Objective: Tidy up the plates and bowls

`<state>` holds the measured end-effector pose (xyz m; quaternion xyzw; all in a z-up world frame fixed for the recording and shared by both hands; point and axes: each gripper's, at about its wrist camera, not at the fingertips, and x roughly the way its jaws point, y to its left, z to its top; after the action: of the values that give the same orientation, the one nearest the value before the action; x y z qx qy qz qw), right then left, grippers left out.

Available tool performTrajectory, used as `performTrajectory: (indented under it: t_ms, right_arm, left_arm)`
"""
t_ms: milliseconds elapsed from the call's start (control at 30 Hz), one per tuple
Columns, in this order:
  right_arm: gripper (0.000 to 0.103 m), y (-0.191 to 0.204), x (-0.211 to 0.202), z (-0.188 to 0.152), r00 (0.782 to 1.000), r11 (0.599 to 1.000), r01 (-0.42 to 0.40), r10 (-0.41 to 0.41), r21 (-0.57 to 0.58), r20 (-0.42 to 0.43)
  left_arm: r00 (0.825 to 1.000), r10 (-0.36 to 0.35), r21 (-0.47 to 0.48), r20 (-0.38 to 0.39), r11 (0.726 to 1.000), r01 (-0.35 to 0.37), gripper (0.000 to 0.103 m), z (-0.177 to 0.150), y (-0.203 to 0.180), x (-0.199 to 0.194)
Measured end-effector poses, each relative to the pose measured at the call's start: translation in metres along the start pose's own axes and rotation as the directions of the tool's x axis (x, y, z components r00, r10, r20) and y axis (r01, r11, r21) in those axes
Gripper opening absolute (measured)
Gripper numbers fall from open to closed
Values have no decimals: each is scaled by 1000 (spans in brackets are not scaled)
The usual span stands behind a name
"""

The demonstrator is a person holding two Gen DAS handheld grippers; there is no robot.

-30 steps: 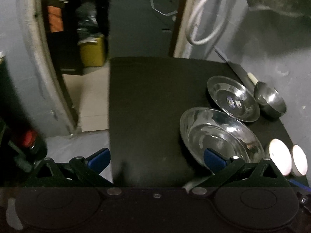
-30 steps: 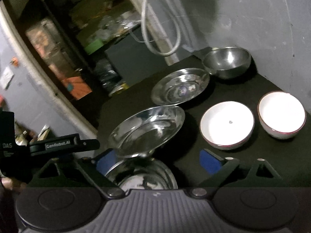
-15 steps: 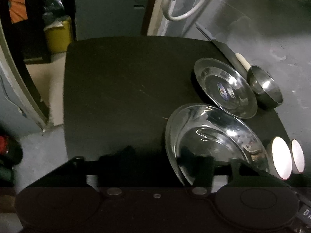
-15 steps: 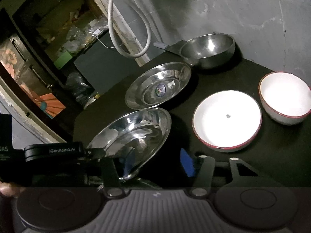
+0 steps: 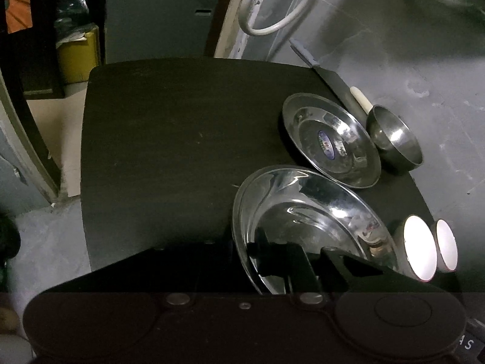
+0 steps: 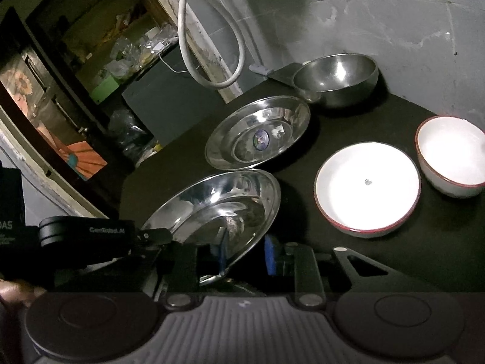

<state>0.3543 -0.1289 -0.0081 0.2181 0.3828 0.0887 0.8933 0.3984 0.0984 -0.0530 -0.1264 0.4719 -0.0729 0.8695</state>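
A large steel plate (image 5: pixel 306 218) (image 6: pixel 218 209) is tilted above the black table (image 5: pixel 169 139), one edge raised. My left gripper (image 5: pixel 242 261) is shut on its near rim. My right gripper (image 6: pixel 245 257) is shut on the plate's rim from the other side. A smaller steel plate (image 5: pixel 330 142) (image 6: pixel 257 133) with a blue sticker lies behind it. A steel bowl (image 5: pixel 394 139) (image 6: pixel 336 79) stands by the wall. A white shallow bowl (image 6: pixel 366 188) (image 5: pixel 419 248) and a white deep bowl (image 6: pixel 451 154) (image 5: pixel 445 245), both red-rimmed, sit at the right.
A grey wall (image 6: pixel 363 15) borders the table at the back right. A white hose (image 6: pixel 209 48) hangs by the door frame. A knife (image 5: pixel 342 88) lies along the wall. A doorway with clutter and a yellow box (image 5: pixel 77 54) is at the left.
Both grippers closed from open onto the large plate's rim. The plate now sits higher and more tilted. Both cameras have moved closer over the table.
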Motion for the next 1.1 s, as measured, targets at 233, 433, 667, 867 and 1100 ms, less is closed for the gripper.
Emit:
performTrajectory:
  t_ms: [233, 433, 667, 867, 1100]
  right_arm:
    - [26, 4, -21, -5, 1000, 1000, -24, 24, -19, 16]
    - [26, 7, -49, -17, 999, 998, -49, 50, -45, 9]
    - [27, 12, -73, -41, 997, 994, -63, 59, -90, -46]
    - [27, 11, -86, -59, 996, 995, -48, 40, -92, -83]
    - [27, 6, -95, -69, 995, 997, -24, 16, -76, -98]
  left_arm:
    - [999, 6, 48, 47, 999, -8, 14, -10, -8, -25]
    - [997, 7, 121, 73, 993, -16, 17, -32, -17, -55]
    - [999, 26, 169, 28, 985, -30, 21, -66, -17, -76]
    - [1000, 28, 210, 1, 977, -28, 22, -89, -18, -84]
    - [999, 36, 243, -25, 970, -29, 23, -105, -26, -82]
